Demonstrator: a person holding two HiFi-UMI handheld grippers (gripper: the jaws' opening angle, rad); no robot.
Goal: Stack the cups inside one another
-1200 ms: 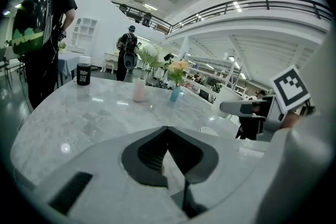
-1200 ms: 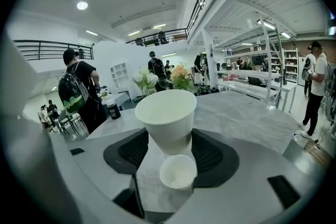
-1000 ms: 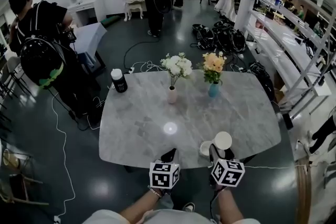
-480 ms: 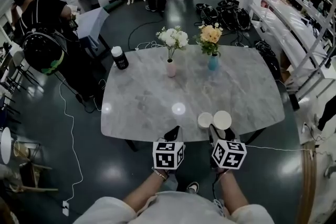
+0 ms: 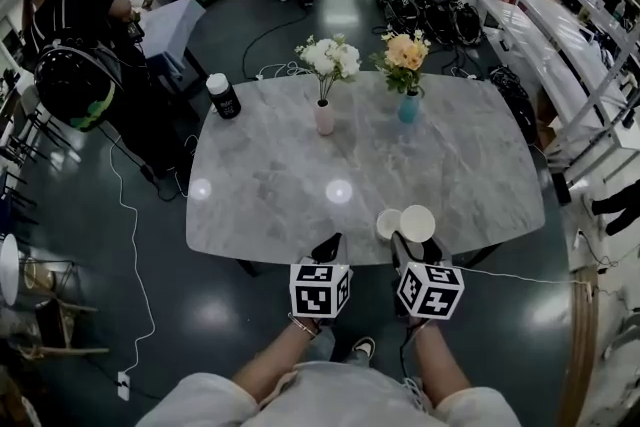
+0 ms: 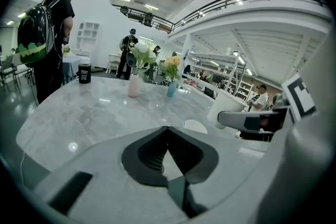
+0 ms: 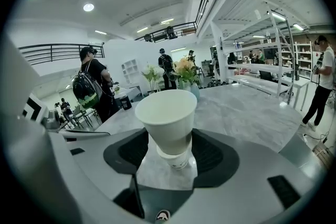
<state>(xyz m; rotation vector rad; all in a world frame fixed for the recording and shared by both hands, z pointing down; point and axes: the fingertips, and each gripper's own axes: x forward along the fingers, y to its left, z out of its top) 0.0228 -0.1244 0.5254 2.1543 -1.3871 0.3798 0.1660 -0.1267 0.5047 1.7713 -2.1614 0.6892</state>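
Item 1, far left: a person (image 5: pixel 60 10) with a dark backpack (image 5: pixel 68 87), standing on the floor well apart from the work. Item 2: grey marble table (image 5: pixel 270 185), its near edge towards the wearer. Item 3: black canister (image 5: pixel 223 96) with a white lid, upright near the table's far-left corner. Item 4: pink vase (image 5: pixel 325 117) of white flowers, upright, far centre. Item 5: left gripper (image 5: pixel 326 247), held low at the near edge of the table just left of the cups; its own view shows the two dark pads brought together at the tips with nothing between them (only bare tabletop shows past them). Item 6: loose cup (image 5: pixel 389 225), white paper, standing mouth up on the table near its front edge, between the two grippers and just beside the next cup. Item 7: blue vase (image 5: pixel 408 108) of orange flowers, upright, beside the pink one and to its right. Item 8: held cup (image 5: pixel 418 222), white paper, mouth up; the right gripper (image 7: pixel 169 139) has its jaws parted to the cup's width and pressed on the lower wall from both sides. A narrower white base shows under it in the right gripper view; whether that belongs to the same cup cannot be told. Item 9, far right: long white shelving (image 5: pixel 560 25) along the room's edge.
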